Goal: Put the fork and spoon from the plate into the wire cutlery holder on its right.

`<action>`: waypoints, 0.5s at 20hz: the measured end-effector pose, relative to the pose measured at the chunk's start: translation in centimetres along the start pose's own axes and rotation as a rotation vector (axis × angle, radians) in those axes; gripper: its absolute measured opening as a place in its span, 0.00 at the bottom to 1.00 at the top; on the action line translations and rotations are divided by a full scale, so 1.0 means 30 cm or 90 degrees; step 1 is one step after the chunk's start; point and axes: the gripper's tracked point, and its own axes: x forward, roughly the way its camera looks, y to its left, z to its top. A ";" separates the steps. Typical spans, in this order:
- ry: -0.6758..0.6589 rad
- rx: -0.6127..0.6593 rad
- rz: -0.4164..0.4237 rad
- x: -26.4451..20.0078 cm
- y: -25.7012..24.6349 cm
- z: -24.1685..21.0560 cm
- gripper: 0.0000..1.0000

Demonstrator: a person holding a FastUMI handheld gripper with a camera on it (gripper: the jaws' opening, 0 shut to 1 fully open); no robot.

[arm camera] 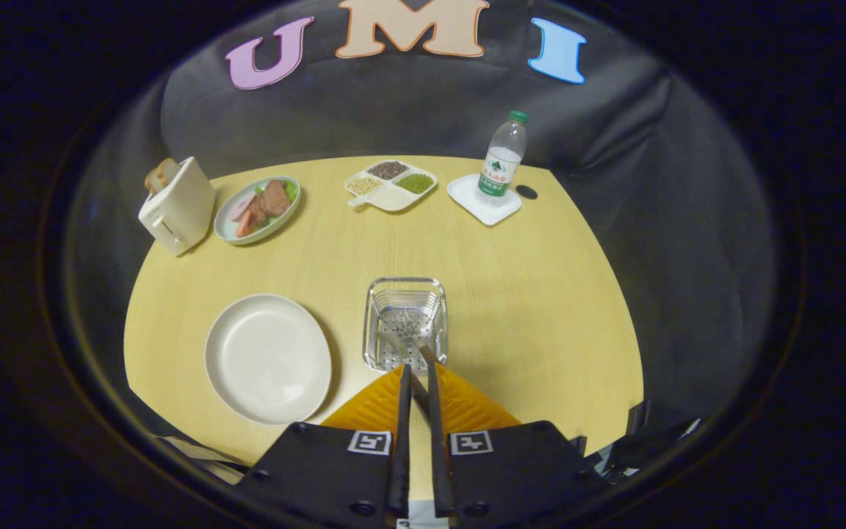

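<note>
- jaws nearly closed, narrow gap, pinching a thin metal utensil handle (418, 382) between the fingers (402, 397)
- utensil runs forward from the gripper (417, 371) into the wire cutlery holder (405, 323); business end sits over the holder's perforated bottom, fork or spoon — can't tell
- a second metal piece (393, 342) lies inside the holder, just left of it
- holder stands on the surface (540, 294), directly ahead of the fingers
- plate (269, 358) sits just left of the holder, bare
- far side of the surface: toaster (177, 206) with bread in it, bowl of food (258, 209) beside it, divided tray of grains (391, 185), water bottle (502, 163) upright on a white coaster (483, 200)
</note>
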 end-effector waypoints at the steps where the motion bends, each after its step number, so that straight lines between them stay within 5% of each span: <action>1: -0.010 0.002 0.002 0.006 0.005 0.012 0.19; 10: -0.229 0.029 0.029 -0.152 0.065 0.182 0.74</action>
